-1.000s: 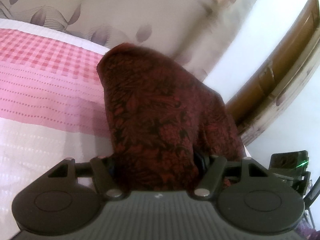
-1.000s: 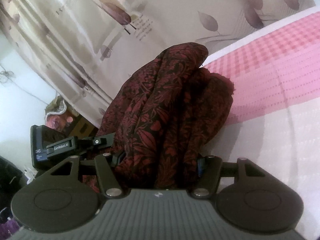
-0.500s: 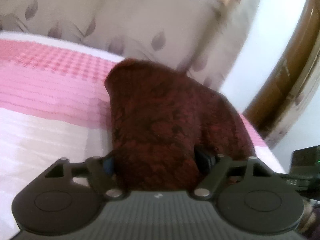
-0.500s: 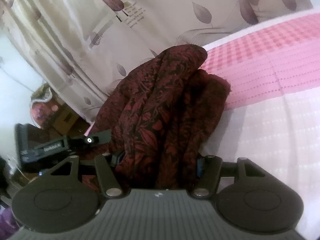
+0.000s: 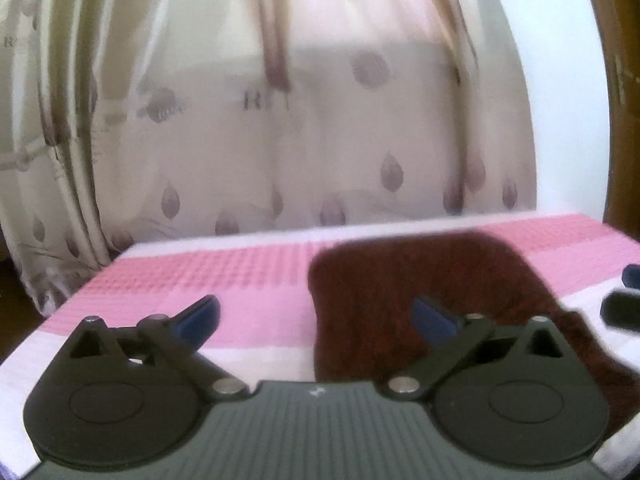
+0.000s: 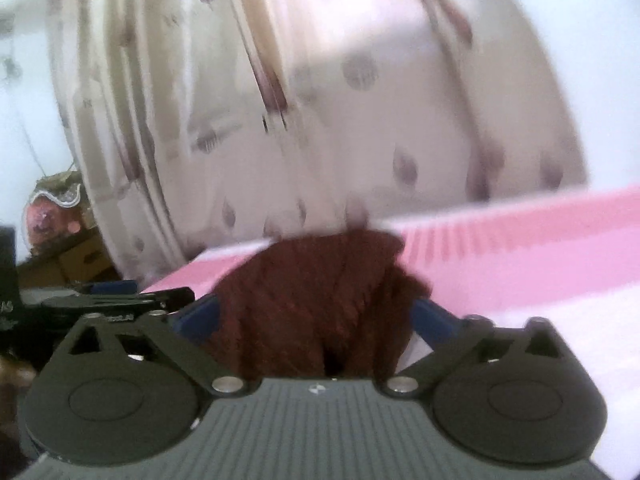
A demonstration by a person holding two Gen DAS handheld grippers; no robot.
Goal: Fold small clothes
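Badly blurred: dark red garment (image 5: 420, 280).

Dark red garment (image 5: 420, 280), pink-checked bedspread (image 5: 224, 276)

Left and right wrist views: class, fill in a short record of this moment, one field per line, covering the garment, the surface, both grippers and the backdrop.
garment: dark red patterned cloth, lying on the bed
surface: pink and white bedsheet
left gripper: fingers spread, nothing between them
right gripper: fingers spread, cloth bunched between them; contact too blurred to tell
backdrop: beige leaf-print curtain
image quality: motion-blurred
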